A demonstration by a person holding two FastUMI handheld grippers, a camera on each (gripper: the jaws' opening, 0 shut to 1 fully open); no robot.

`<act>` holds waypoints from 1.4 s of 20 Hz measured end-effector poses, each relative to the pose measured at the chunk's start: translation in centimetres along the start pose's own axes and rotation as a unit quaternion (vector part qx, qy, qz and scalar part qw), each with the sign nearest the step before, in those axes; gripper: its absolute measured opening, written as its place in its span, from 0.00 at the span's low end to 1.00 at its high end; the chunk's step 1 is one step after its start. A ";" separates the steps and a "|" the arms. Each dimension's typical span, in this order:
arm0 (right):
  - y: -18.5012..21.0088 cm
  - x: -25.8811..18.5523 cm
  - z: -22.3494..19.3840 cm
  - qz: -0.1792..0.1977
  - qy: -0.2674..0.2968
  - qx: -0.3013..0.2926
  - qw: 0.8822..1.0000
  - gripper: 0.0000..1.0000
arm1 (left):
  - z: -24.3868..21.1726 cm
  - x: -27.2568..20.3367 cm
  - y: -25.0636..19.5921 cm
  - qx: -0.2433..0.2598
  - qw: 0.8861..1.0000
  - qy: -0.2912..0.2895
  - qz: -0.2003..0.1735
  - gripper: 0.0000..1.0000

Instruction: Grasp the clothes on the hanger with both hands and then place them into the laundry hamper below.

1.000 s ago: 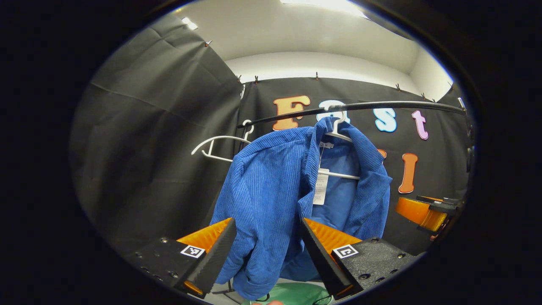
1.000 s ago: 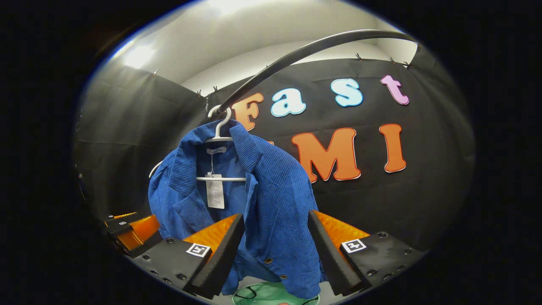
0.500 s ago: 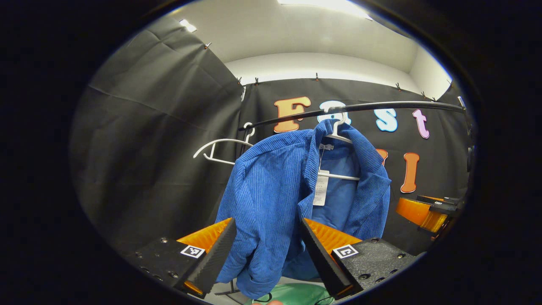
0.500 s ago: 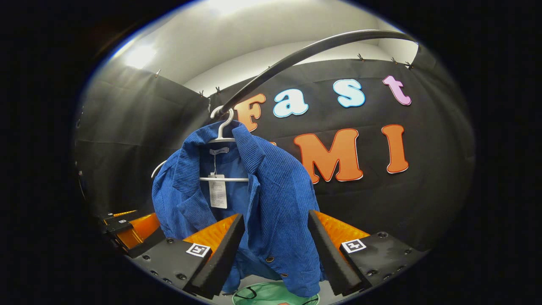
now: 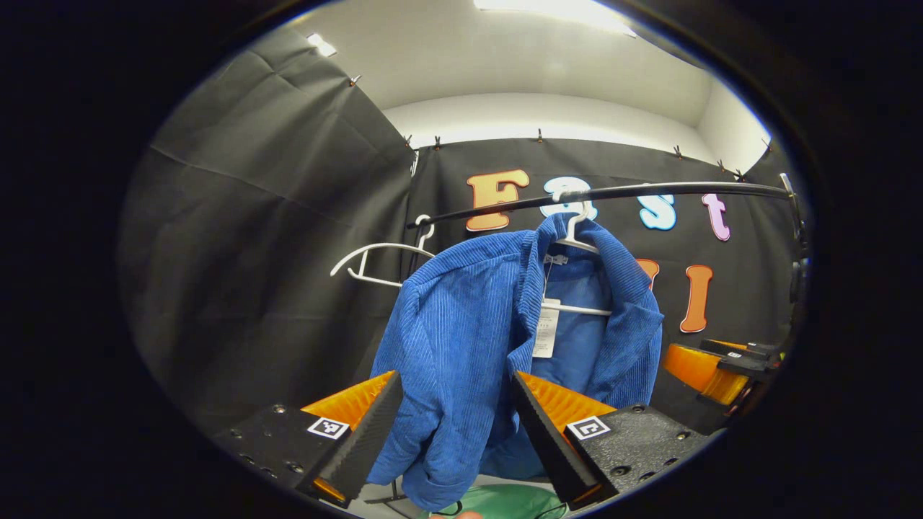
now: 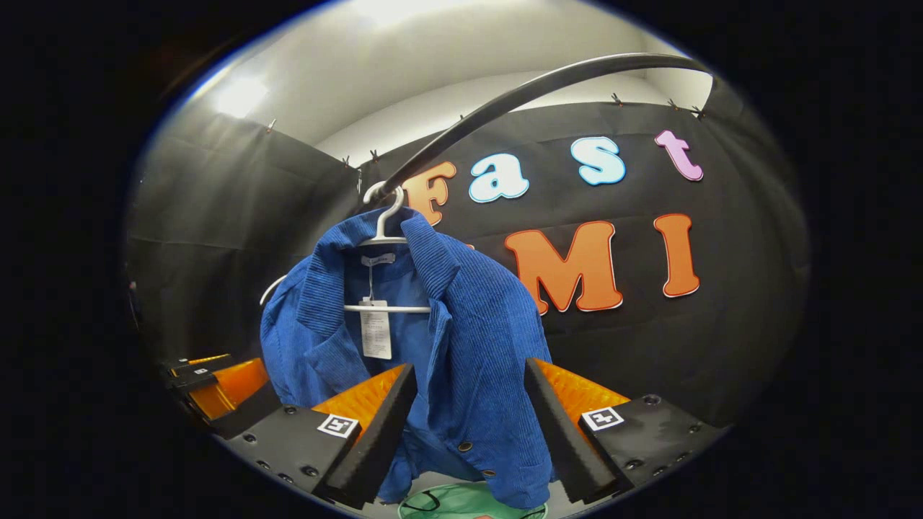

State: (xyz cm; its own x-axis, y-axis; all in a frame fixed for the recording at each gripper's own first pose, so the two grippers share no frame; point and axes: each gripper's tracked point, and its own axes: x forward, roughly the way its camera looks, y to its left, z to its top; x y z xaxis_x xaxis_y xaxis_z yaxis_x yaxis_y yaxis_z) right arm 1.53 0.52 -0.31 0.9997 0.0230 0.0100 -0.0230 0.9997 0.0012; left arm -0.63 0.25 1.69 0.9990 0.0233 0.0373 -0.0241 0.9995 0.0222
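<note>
Both claws dropped slightly, jacket (image 5: 461,346) hanging, buttons (image 6: 467,447) visible.

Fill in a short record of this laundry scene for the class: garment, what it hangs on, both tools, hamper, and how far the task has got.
garment: blue corduroy jacket, paper tag inside the collar
support: white hanger hooked on a black rail
spare: empty white hanger on the same rail
left tool: open, fingers either side of a jacket front panel
right tool: open, fingers either side of the buttoned front panel
hamper: green hamper below the jacket hem
progress: jacket not yet gripped, on its hanger
</note>
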 end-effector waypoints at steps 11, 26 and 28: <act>4.3 9.3 -6.1 0.038 0.059 0.010 0.997 0.89 | 0.0 -1.2 1.1 0.000 0.999 0.008 0.036 0.92; -2.6 9.3 -5.2 0.014 0.056 0.031 0.998 0.08 | -4.1 -0.3 -1.7 -0.043 0.998 0.034 -0.011 0.95; -2.6 7.7 -3.8 0.020 0.036 0.028 0.999 0.02 | -5.4 0.5 -2.1 -0.060 0.997 0.044 -0.017 0.92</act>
State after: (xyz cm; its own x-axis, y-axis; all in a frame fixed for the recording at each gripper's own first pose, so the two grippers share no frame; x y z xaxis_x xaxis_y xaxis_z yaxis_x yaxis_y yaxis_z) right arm 9.33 -1.93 -4.05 0.9961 0.0650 -0.0598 -0.0615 0.9964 0.0590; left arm 0.14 -1.70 -3.71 0.9987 -0.0136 -0.0488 0.0087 0.9951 -0.0982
